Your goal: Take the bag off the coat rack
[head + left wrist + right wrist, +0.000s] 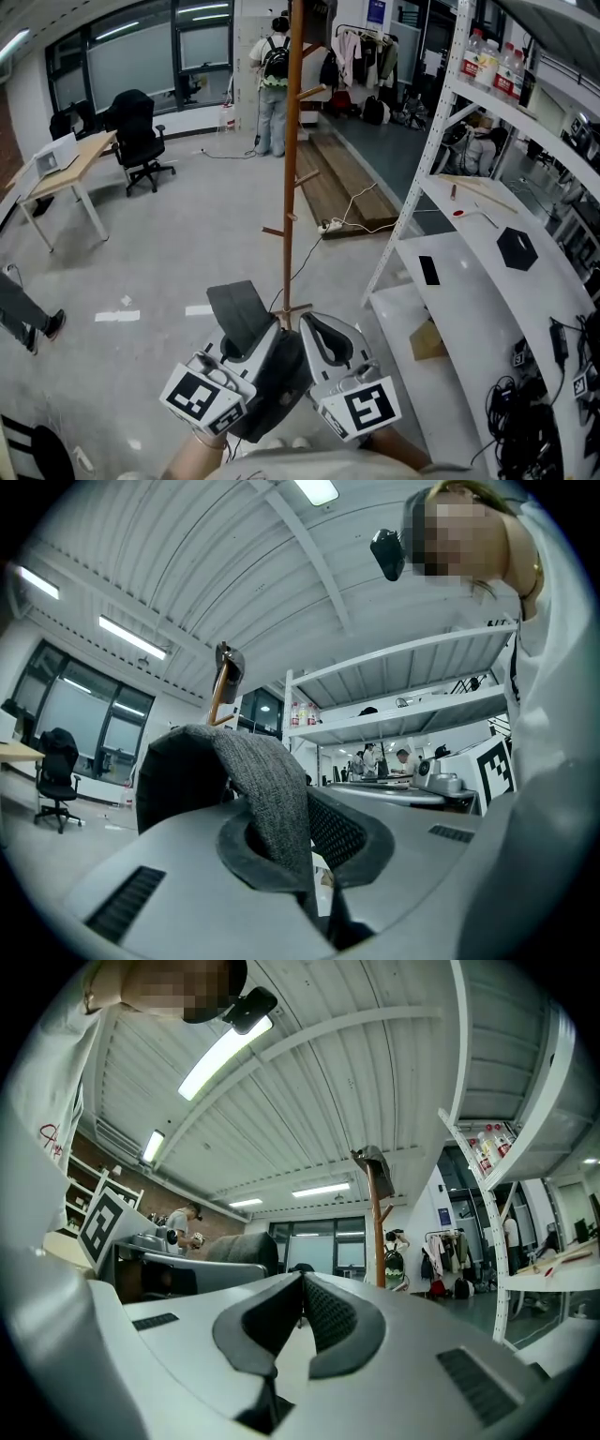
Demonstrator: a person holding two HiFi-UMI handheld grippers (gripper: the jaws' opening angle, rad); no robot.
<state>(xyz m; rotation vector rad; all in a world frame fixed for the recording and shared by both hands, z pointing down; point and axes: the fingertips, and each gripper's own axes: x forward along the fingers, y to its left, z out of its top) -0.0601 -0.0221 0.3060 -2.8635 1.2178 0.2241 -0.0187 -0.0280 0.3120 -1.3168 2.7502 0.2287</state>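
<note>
Clamping a band of grey woven fabric, the left gripper (266, 335) had its jaws drawn nearly together on the bag (241, 316). In the left gripper view the cloth arched up out of the pads and folded over to the left. The dark bulk of the bag hung low between the two grippers, close to the person's body and just beside the wooden coat rack (292, 159). Whether it touched the pole or a peg could not be told. The right gripper (319, 330) sat alongside with its jaws closed together and nothing between them. A white shelving unit (441, 169) stood to the right, and a person with a backpack (274, 84) stood farther off.
</note>
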